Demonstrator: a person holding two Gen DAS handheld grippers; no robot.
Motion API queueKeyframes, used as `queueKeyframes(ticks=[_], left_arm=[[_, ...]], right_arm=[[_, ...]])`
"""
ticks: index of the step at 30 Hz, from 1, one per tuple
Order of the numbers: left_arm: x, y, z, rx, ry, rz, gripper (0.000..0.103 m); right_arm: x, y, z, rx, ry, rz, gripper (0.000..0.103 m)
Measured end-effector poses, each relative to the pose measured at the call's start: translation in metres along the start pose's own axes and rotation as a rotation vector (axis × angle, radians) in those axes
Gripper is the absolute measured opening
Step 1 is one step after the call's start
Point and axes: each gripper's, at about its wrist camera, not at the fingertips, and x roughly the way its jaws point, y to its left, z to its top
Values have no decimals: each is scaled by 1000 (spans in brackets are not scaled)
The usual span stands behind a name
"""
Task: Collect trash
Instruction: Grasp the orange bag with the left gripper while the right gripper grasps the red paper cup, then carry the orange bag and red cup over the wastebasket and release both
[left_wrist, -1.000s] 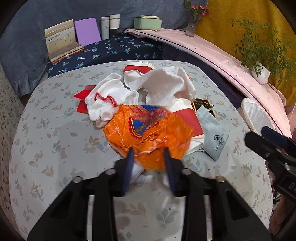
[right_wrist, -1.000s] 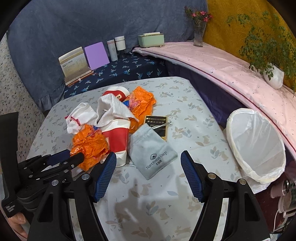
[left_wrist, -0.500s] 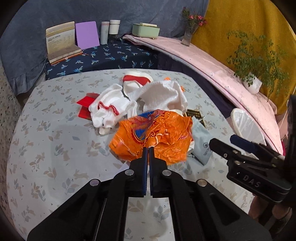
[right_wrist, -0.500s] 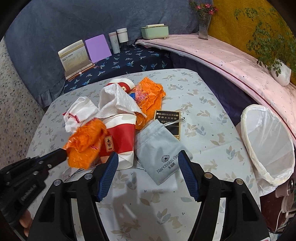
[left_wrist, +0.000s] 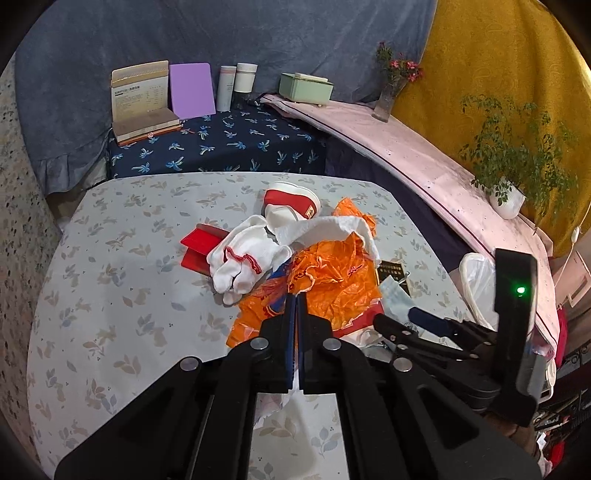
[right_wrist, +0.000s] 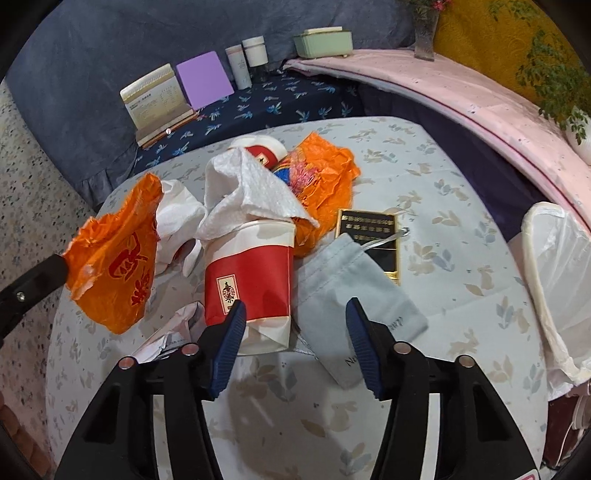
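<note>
My left gripper (left_wrist: 295, 295) is shut on an orange plastic bag (left_wrist: 332, 273), which hangs lifted off the table at the left of the right wrist view (right_wrist: 114, 258). My right gripper (right_wrist: 297, 310) hovers low over a toppled red-and-white paper cup (right_wrist: 251, 273) and a grey cloth pouch (right_wrist: 351, 295). Its jaws are closing, with the cup's base and the pouch's edge between them and no pad pressing. White tissue (right_wrist: 251, 192) covers the cup's mouth. A second orange bag (right_wrist: 325, 177) and another cup (left_wrist: 291, 199) lie behind. The white-lined bin (right_wrist: 554, 277) stands at the table's right edge.
A black-and-gold box (right_wrist: 369, 236), red cards (left_wrist: 201, 247), a white sock (left_wrist: 243, 258) and crumpled paper (right_wrist: 166, 332) also lie on the floral table (left_wrist: 110, 295). Books, a purple board, bottles and a green box (left_wrist: 304, 86) stand behind it; a potted plant (left_wrist: 506, 199) sits on the pink ledge.
My left gripper closed on the orange bag and raised it off the pile. My right gripper moved down and in towards the cup and pouch, its jaws narrowing.
</note>
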Motion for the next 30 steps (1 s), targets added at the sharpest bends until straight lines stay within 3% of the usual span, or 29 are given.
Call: queueKeyframes(ticks=[7,9,11,15,30], left_arm=[[7,2,4,-4,6,1,0],[9,2,4,-7,8,1,0],[9,3,4,-9,10,-1,0],[9,2,3,-10,11,-1,0],[-24,-26,4,17,-43,-31,0]], right_arm=[[19,3,0,2,36,33,42],[20,5,0,1,40,50,38],[20,6,1,-2,45,72,24],[14,11,-2,-10,48,104,17],[-84,-9,3,14,-134,85,16]])
